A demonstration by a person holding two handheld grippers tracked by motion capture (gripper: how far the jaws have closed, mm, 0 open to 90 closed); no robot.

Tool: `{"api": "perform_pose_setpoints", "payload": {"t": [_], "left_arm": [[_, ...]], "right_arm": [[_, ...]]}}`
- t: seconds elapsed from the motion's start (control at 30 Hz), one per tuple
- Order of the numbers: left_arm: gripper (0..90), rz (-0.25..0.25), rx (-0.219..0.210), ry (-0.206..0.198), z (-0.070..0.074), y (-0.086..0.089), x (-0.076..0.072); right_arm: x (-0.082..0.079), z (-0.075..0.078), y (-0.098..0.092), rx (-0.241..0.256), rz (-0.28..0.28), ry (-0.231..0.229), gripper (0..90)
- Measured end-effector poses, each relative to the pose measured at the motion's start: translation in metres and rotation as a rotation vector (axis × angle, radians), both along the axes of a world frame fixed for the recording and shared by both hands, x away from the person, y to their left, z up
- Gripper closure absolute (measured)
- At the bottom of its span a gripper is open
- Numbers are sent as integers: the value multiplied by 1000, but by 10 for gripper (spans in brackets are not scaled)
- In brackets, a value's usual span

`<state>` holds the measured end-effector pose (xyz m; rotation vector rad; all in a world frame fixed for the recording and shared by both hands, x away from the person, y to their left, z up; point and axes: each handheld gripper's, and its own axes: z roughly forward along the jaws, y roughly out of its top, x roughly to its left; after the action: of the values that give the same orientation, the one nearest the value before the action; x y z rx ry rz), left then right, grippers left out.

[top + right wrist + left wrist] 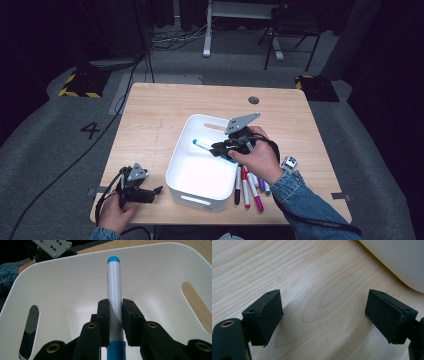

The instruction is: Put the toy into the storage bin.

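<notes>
Right hand-held gripper clamped on a blue-capped marker, held over the open white bin, cap end pointing into it. Left hand-held gripper spread wide, nothing between the jaws, low over the bare desk just left of the bin. More markers lie on the desk right of the bin.

We find a light wooden table bearing a white plastic bin, several coloured marker pens just beside it, and a small round dark disc.
</notes>
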<state>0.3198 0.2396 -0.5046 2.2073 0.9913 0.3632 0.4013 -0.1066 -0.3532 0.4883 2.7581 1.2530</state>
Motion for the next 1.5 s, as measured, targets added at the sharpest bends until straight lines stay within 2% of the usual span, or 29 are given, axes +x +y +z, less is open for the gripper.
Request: {"api": "perform_pose_setpoints", "payload": {"t": [0.33, 0.83, 1.07, 1.2, 1.23, 1.3, 1.33, 1.5], "left_arm": [[149, 1, 0, 2, 0, 0, 0], [149, 2, -3, 6, 0, 0, -1], [149, 2, -3, 6, 0, 0, -1], [149, 2, -3, 6, 0, 0, -1], [149, 3, -6, 8, 0, 0, -1], [149, 4, -5, 6, 0, 0, -1], [149, 4, -2, 3, 0, 0, -1], [149, 2, -6, 7, 0, 0, -1]], "right_arm": [[-3, -11, 5, -56, 27, 27, 765], [-13, -20, 17, -160, 58, 29, 765], [-17, -23, 21, -193, 59, 34, 764], [-19, -24, 24, -220, 63, 55, 762], [-19, -24, 24, -224, 69, 62, 733], [-20, -23, 24, -207, 54, 69, 600], [-21, -21, 23, -198, 42, 61, 563], [-22, -7, 13, -138, 16, 11, 511]]}}
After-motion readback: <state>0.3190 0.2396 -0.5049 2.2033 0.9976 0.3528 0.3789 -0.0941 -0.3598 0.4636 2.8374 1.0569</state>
